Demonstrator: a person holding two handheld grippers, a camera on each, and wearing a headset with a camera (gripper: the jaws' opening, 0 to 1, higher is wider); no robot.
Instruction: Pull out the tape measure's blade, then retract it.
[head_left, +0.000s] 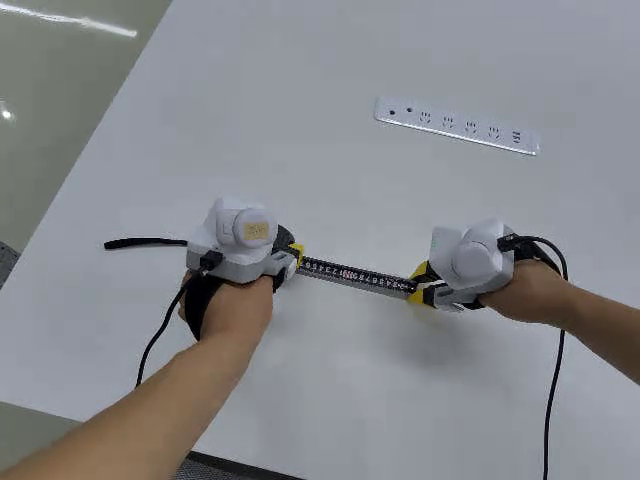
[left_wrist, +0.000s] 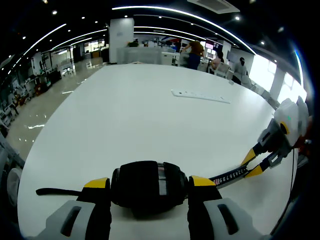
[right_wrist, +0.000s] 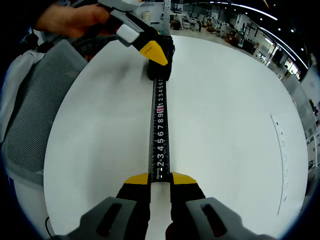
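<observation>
The black tape measure case (left_wrist: 149, 186) sits between the yellow-tipped fingers of my left gripper (left_wrist: 150, 184), which is shut on it. In the head view that left gripper (head_left: 288, 260) rests low over the white table (head_left: 330, 170). The blade (head_left: 355, 276) runs out to the right, its numbered face up, and my right gripper (head_left: 418, 284) is shut on its end. In the right gripper view the blade (right_wrist: 160, 125) stretches straight away from my right gripper (right_wrist: 160, 178) to the case (right_wrist: 161, 62). A black wrist strap (head_left: 143, 243) trails left from the case.
A white power strip (head_left: 456, 125) lies flat on the table at the far right. The table's left edge runs diagonally, with floor beyond. Black cables (head_left: 551, 400) hang from both grippers. A grey mesh chair (right_wrist: 35, 120) stands beside the table.
</observation>
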